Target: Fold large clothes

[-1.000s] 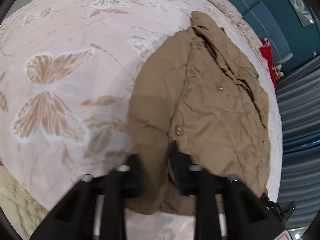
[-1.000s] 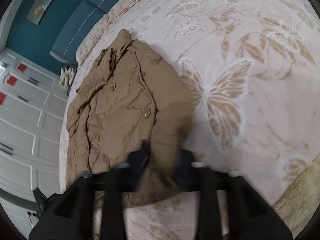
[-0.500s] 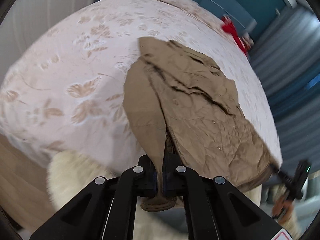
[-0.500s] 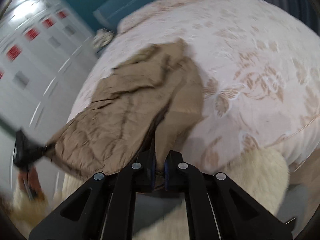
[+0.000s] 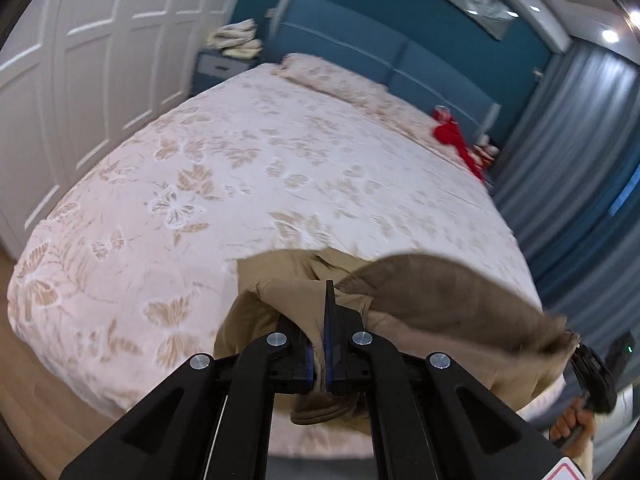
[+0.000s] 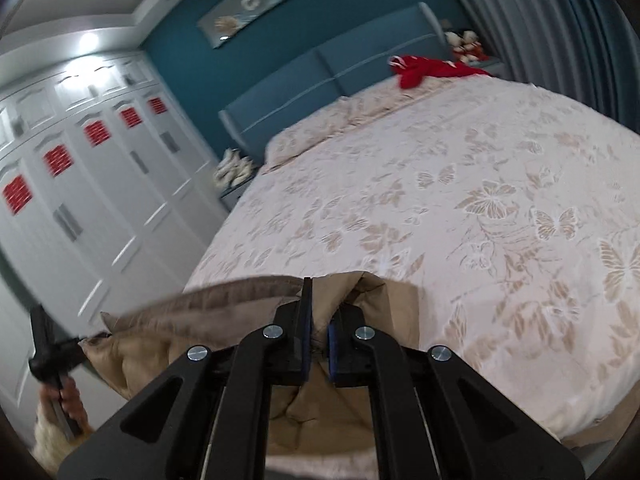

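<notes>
Tan jacket (image 5: pixel 436 300) is lifted off the bed (image 5: pixel 280 168) near its foot edge, strung between both tools — only a bit of cloth looks to touch the bedspread, just beyond the jaws; most hangs over the foot edge.

Left gripper (image 5: pixel 325 320): jaws closed tight on a fold of the jacket, cloth squeezed between the blue pads and bunching out in front. Right gripper (image 6: pixel 318 322): also clamped on jacket fabric, jaws not quite meeting w/ a thick wad between them.

Risks, as I judge them:
- Right grip holds a bulky bunch, so pads may bite only the outer layer — a quick swing could let inner layers slide out.
- Jacket sags in the middle btwn the two holds; if it's laid down slack it'll land creased or doubled, not flat.
- Lower part dangles below the bed's foot edge; it could drag on the mattress side or catch when pulled fwd.
- Both views are motion-blurred, so speed looks high; a fast lay-down risks the hem flipping under.

Pose: both tools held over the foot edge, pointing toward the headboard (image 5: pixel 360 52), fingers roughly level. Person's right hand (image 5: pixel 572 420) grips its handle at the left view's lower right; left hand (image 6: pixel 68 396) shows at the right view's lower left. Tools are apart w/ the jacket spanning them. Red garment (image 6: pixel 432 69) lies far off, at the head-end corner.
</notes>
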{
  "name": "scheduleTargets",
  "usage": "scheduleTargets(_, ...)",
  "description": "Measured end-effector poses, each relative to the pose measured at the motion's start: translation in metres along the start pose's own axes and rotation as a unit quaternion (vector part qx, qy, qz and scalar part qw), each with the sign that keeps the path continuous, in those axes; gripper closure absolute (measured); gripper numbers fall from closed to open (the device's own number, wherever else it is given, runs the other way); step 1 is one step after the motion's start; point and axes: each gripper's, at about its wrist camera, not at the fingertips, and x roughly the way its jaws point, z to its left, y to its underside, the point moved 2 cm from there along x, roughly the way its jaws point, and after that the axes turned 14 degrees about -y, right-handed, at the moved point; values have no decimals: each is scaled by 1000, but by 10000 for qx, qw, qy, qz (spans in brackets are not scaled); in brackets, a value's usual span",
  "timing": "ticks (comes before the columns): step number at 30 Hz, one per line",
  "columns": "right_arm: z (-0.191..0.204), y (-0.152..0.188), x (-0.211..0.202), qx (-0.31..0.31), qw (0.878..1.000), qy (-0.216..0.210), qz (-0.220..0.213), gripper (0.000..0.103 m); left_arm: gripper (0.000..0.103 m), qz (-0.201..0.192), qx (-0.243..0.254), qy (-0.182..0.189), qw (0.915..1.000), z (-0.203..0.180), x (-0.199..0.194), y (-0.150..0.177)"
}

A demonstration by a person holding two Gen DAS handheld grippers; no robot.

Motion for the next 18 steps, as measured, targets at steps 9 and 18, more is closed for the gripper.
scheduleTargets(9,-58,-6,111,199,9968,750,214,98,102,83,406,-1010,9940,-28,130,-18)
scheduleTargets(18,-103,13,177,394,9894,1243,643,98,101,658,424,-1371,9875,-22,218,-3)
